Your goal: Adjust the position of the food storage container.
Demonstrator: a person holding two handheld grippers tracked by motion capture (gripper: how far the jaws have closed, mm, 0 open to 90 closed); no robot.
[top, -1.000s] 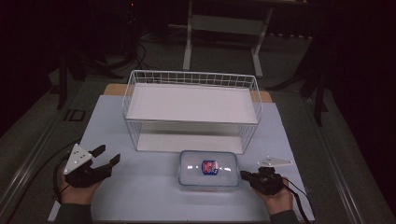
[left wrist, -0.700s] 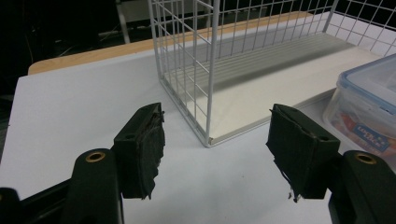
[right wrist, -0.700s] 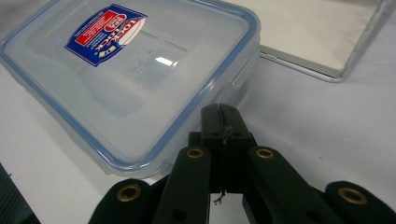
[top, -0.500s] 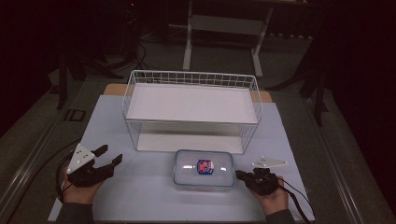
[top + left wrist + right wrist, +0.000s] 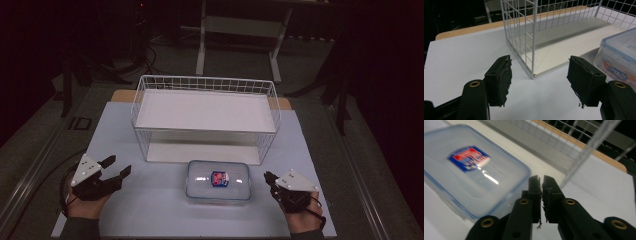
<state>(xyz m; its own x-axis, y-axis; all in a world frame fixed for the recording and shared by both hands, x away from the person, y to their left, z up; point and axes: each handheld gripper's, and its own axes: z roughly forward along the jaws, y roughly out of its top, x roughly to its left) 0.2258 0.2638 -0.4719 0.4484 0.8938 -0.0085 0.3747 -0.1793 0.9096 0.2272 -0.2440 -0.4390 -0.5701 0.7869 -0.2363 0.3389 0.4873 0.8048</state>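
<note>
Seen from above: a clear plastic box [image 5: 218, 190] with a blue-edged lid, lying flat on the bench [image 5: 150, 215], just in front of the wire basket [image 5: 205, 82] and apart from it. On the lid, a red and blue label [image 5: 219, 178].

Right tool [image 5: 269, 176] just beside the right short end of the box, not touching it. Jaws only a slit apart, just now opening, with nothing between them. Left tool [image 5: 117, 165] well apart from the box on the left side, released, jaws spread wide and empty, pointing toward the near corner of the basket.

Step in hand, probably: taking the box at its right end.

To do it well:
- Open the right tool much wider before going in; the present slit will not pass over the wall and lid rim.
- Approach level and low, one pad above the lid rim and one below or against the wall, then close firmly.
- Keep away from the lid latches; hard to tell from this blurred right gripper view where they sit.
- Bring the left tool to the opposite end for support, since such a smooth box may slip or tilt from one side only.
- Lift clear of the basket wire before moving over.
</note>
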